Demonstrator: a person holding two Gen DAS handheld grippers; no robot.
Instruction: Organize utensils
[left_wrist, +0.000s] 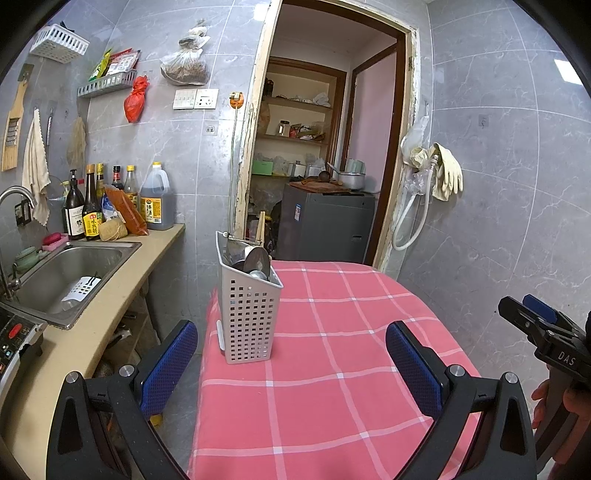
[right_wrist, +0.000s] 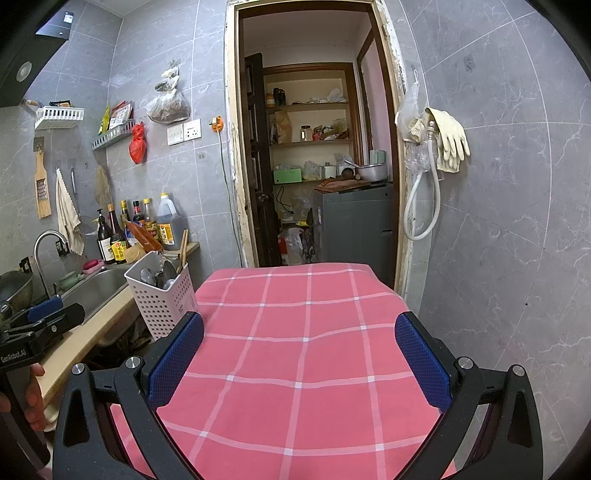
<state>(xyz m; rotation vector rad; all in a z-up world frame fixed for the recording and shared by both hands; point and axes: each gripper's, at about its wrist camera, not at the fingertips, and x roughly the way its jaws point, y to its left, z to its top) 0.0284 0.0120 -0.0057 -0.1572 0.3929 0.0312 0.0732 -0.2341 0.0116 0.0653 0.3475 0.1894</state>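
The room was a small grey-tiled kitchen, with an open doorway (right_wrist: 314, 147) straight ahead giving onto a pantry of shelves. To my left ran the counter (left_wrist: 122, 280) with its steel sink (left_wrist: 62, 277) and a row of sauce bottles (left_wrist: 110, 199) against the wall. In front of me stood the table under a pink checked cloth (right_wrist: 306, 350), and apart from the holder I saw nothing lying on it in either view.

The utensil holder (left_wrist: 247, 317), a pale perforated basket, stood upright at the table's left edge, near the counter. Spoons (left_wrist: 255, 262) and a pair of chopsticks (right_wrist: 183, 245) already stood in it, heads and ends up. That fitted either utensils gathered in and the job near done, or a basket yet to be sorted; I could not tell which.

My left gripper (left_wrist: 291, 369) hung over the near table with its jaws spread wide and nothing between them, the holder just ahead of it. My right gripper (right_wrist: 299, 362) was likewise wide apart and bare.

If I were to reach into that basket, I judged I should come from above and pinch a single handle, since the spoons overlapped and the light basket so near the edge could tip.
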